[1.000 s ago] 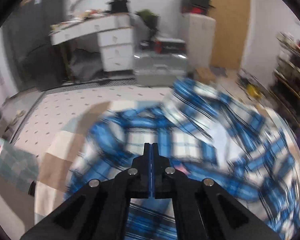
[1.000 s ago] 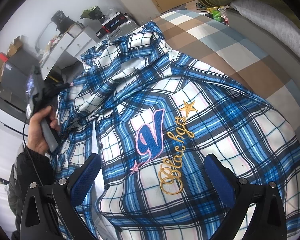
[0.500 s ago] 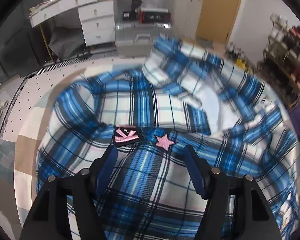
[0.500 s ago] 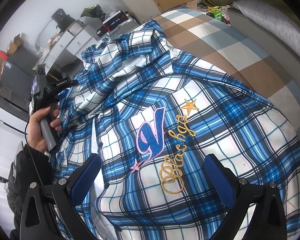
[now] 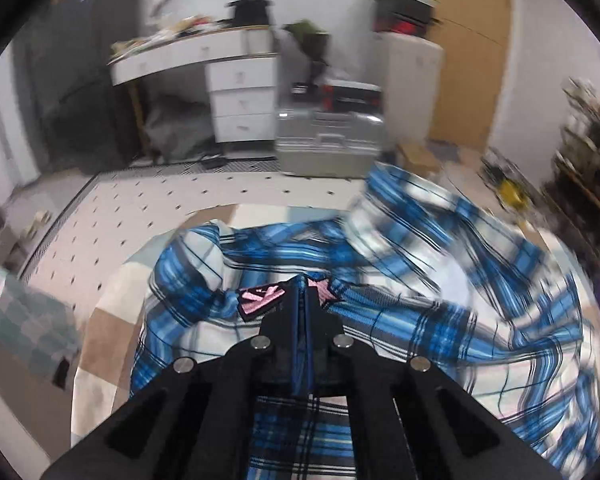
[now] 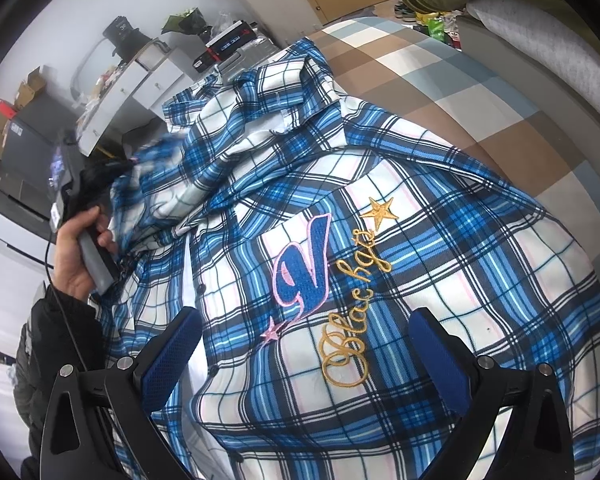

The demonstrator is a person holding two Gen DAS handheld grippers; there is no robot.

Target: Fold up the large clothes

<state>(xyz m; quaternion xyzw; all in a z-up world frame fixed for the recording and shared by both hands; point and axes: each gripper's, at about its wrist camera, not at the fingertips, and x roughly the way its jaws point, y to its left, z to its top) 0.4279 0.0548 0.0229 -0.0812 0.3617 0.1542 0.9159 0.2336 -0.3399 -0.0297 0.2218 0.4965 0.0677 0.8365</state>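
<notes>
A large blue and white plaid shirt point(image 6: 380, 248) with an embroidered "V" and gold script lies spread on a checked bedcover point(image 6: 480, 92). My left gripper point(image 5: 303, 292) is shut on a fold of the shirt point(image 5: 440, 320) by its pink patches and lifts it; it also shows in the right wrist view point(image 6: 100, 168), held in a hand at the shirt's left side. My right gripper point(image 6: 304, 344) is open and hovers just above the shirt's chest, holding nothing.
A white desk with drawers point(image 5: 236, 92), a grey case point(image 5: 328, 148) and a white cabinet point(image 5: 412, 80) stand beyond the bed. Shelves of clutter point(image 5: 580, 152) are at the right. A grey padded edge with an olive cover point(image 6: 540, 40) borders the bed.
My left gripper was shut, opened over the shirt's pink patches, and has shut on the fabric there and raised it. My right gripper has stayed open and still.
</notes>
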